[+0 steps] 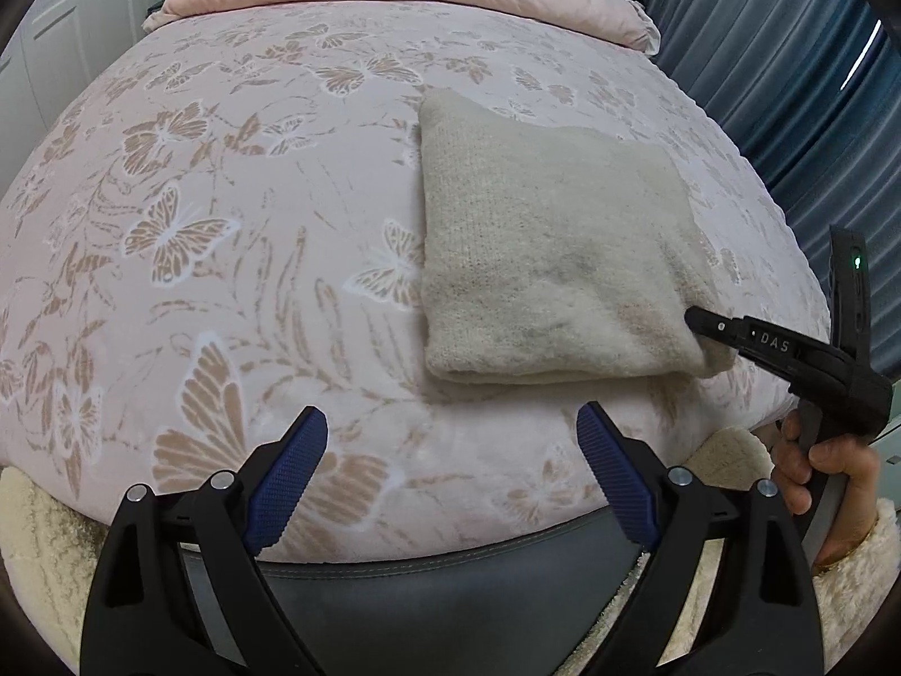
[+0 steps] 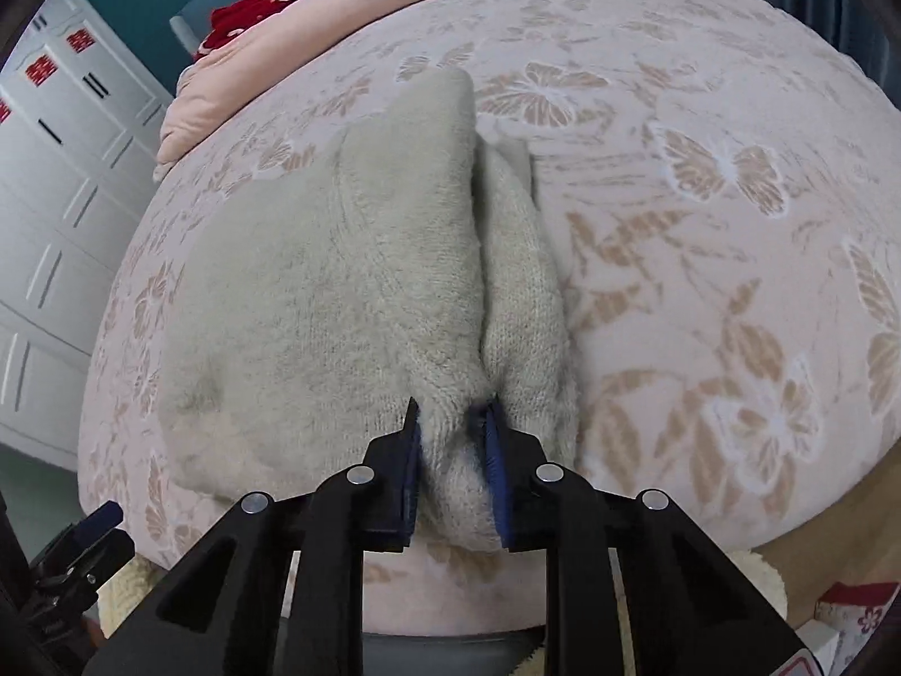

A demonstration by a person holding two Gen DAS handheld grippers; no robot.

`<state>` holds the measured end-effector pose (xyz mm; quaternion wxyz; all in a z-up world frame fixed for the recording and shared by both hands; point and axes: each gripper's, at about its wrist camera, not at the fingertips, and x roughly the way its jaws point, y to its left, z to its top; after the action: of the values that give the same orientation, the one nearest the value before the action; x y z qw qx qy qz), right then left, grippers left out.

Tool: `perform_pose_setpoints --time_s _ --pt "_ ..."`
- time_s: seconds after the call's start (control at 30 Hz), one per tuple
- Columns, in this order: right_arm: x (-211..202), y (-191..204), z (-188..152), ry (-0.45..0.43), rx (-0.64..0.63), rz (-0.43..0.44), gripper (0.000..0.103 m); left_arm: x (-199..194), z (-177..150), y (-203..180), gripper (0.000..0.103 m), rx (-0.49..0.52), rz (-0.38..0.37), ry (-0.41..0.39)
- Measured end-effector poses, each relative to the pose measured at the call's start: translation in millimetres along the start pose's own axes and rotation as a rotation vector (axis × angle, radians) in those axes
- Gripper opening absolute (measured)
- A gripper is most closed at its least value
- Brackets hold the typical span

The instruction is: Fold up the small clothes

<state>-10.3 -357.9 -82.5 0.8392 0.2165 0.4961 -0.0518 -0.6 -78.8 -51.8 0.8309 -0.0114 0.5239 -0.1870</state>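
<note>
My right claw [image 2: 450,422] is pinched tight on the near right corner of the sweater [image 1: 540,248], a thick bunch of knit squeezed between the blue pads. I hold it there, I think, to tug the corner square. The sweater lies folded into a flat block on the butterfly blanket [image 1: 225,225], toward the right edge of the bed and close to the near edge. My left claw [image 1: 453,462] hangs wide open over the near edge, holding nothing, probably freed for the next piece. The right claw's side reads "DAS".
</note>
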Motion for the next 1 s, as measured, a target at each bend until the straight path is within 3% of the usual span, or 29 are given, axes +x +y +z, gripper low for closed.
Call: perform_pose_setpoints --time_s 0.13,0.2,0.27,0.4,0.47,0.53,0.67,0.73,0.8,0.87,0.93,1.0 --pt "-48.7 11.6 18.1 -0.169 -0.026 0.047 0.014 -5.7 4.0 -11.0 0.089 0.053 0.030 -0.023" --pt "-29.9 2.8 18.7 -0.132 -0.033 -0.001 0.016 -3.3 4.3 -11.9 0.089 0.054 0.033 -0.021" --pt "26.5 -12.9 9.1 0.040 -0.047 -0.092 0.020 3.4 4.7 -13.1 0.089 0.039 0.025 0.003" --pt "2.0 -12.6 6.3 -0.032 -0.025 -0.045 0.032 8.5 8.7 -22.2 0.089 0.045 0.000 0.015" --pt "-14.5 -15.1 7.6 -0.073 0.013 -0.025 0.056 9.6 15.1 -28.0 0.089 0.052 -0.001 0.005" --pt "-22.6 -21.1 6.0 -0.088 0.051 -0.008 0.066 13.3 24.4 -32.9 0.090 0.051 -0.017 0.006" --pt "-14.8 -36.1 -3.8 -0.053 0.109 -0.012 0.069 30.0 45.7 -39.8 0.092 0.028 -0.046 0.051" --pt "-9.2 -41.9 -8.2 -0.040 0.142 -0.017 0.069 39.4 56.1 -38.1 0.092 -0.011 -0.057 0.067" --pt "-19.7 -41.6 -9.4 -0.099 0.159 -0.034 0.067 45.2 63.7 -37.0 0.092 -0.037 -0.037 0.082" --pt "-33.9 -30.5 2.4 -0.154 0.109 -0.002 0.044 47.3 68.1 -37.0 0.092 -0.044 -0.022 0.081" --pt "-37.0 -11.9 25.0 -0.141 0.028 0.044 0.027 50.0 70.3 -37.3 0.092 -0.043 -0.005 0.082" --pt "-31.5 5.5 52.4 -0.124 -0.038 0.094 0.017 53.5 71.6 -37.5 0.092 -0.041 0.010 0.087"
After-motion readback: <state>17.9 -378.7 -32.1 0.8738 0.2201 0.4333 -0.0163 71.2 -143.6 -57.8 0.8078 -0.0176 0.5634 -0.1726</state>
